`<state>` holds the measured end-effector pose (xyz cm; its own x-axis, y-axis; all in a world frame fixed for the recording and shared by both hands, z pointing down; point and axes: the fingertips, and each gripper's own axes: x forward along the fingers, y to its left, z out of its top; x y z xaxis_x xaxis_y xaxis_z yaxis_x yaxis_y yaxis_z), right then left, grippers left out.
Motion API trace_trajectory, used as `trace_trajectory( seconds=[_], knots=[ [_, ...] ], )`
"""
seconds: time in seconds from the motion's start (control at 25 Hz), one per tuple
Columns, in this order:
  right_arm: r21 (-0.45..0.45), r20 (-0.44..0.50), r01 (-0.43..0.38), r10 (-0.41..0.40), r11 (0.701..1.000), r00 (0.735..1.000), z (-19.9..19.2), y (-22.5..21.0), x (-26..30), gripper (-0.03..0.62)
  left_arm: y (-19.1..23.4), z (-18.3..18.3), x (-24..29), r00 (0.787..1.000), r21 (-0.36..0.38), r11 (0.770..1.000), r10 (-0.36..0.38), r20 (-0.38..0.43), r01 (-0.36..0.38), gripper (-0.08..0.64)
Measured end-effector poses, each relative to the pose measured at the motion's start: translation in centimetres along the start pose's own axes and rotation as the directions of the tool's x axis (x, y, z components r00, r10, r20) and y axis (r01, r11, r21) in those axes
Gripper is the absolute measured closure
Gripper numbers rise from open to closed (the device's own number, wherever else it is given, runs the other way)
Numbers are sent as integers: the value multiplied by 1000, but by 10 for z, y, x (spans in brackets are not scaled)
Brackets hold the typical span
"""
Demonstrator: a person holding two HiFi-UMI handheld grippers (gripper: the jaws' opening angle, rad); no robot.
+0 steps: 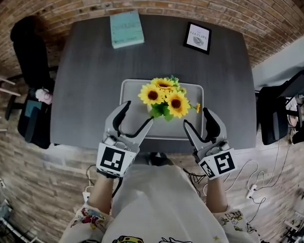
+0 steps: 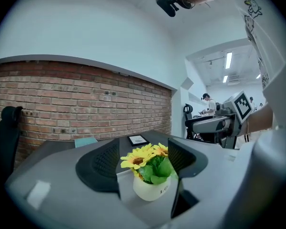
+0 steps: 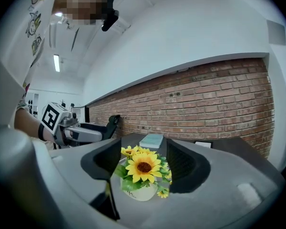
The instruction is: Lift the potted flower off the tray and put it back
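Note:
The potted flower (image 1: 164, 97), yellow sunflowers in a small white pot (image 2: 150, 189), stands on the grey tray (image 1: 128, 91) in the middle of the dark table. My left gripper (image 1: 137, 114) is at the tray's front left corner, open, with its tips short of the pot. At the tray's front right my right gripper (image 1: 196, 118) is open too, angled toward the flowers. In both gripper views the pot (image 3: 140, 192) shows in the gap between the jaws, a little beyond them and untouched. Neither gripper holds anything.
A teal book (image 1: 126, 29) and a framed picture (image 1: 197, 37) lie at the table's far edge. A black chair (image 1: 28, 49) stands to the left, another chair and cables (image 1: 278, 113) to the right. The person stands at the table's near edge.

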<state>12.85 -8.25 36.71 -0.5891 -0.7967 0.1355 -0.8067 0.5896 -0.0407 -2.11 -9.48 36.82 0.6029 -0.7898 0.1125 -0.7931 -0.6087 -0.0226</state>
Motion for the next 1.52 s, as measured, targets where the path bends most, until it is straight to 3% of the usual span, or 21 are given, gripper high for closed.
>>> trace_trajectory(
  seconds=[0.16,0.48,0.92,1.52],
  knots=[
    [-19,-2,-19,19,1000,1000,-13,7,3,284,-10,-15,4,998,41,998,-55,3,55,216],
    [-44,-31,-58,57,997,998,-52,17,13,275,-21,-62,15,990,83,989,-117,-80,124,190],
    [-39,-150,-105,98,994,984,-115,19,27,255,-27,-117,32,975,61,984,-153,-161,165,169],
    [7,-183,-111,110,994,977,-151,12,55,219,-25,-145,54,959,61,977,-189,-210,206,152]
  ],
)
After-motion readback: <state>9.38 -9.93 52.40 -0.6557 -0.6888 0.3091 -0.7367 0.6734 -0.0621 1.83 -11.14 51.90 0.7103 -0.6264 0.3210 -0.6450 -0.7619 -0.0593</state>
